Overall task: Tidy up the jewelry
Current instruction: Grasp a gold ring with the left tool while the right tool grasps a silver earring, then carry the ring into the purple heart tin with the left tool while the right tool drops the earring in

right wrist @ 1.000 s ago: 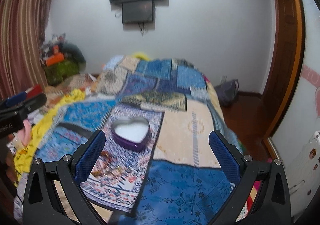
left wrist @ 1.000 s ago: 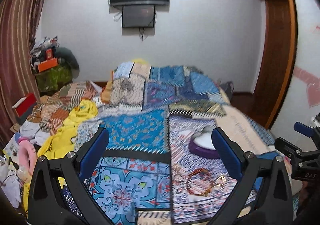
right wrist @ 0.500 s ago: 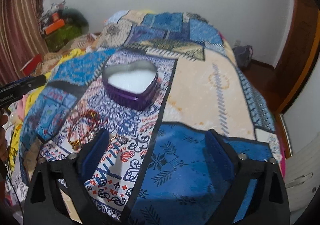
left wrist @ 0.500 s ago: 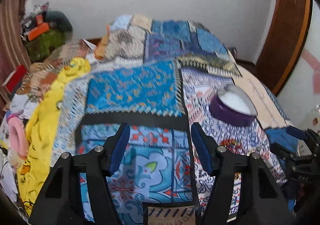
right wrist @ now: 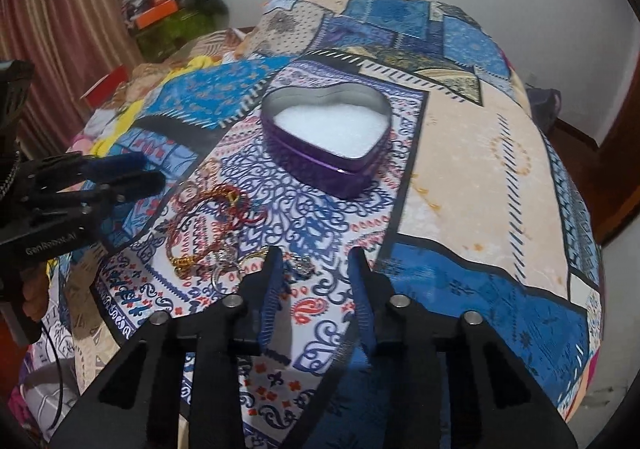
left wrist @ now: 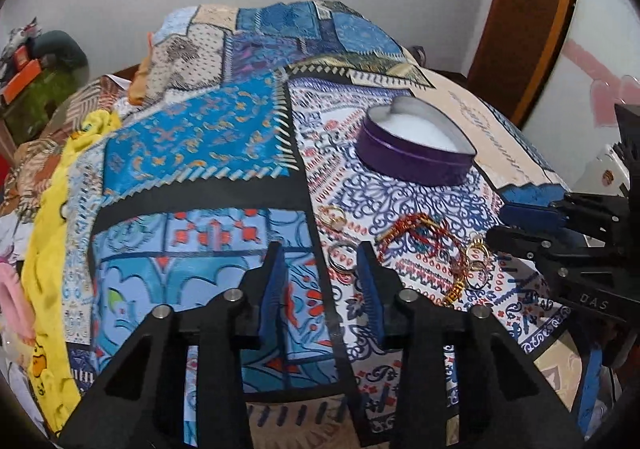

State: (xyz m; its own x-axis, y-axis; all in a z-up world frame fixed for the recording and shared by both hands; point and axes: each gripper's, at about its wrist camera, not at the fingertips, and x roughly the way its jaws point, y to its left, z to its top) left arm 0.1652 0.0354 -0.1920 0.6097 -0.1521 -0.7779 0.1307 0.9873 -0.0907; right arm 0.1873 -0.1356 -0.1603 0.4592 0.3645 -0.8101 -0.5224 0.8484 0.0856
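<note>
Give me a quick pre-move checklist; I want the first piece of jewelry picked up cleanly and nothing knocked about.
1. Heart-shaped tin open, white lining clear: ok.
2. Left gripper open and holding nothing: ok.
3. Right gripper open and holding nothing: ok.
4. Left gripper lined up on the silver ring: not ok, ring lies close to the right finger.
5. Silver piece between the right gripper's fingers: ok, though near the left finger.
6. Red-and-gold bracelet free of the gold rings: cannot tell.
</note>
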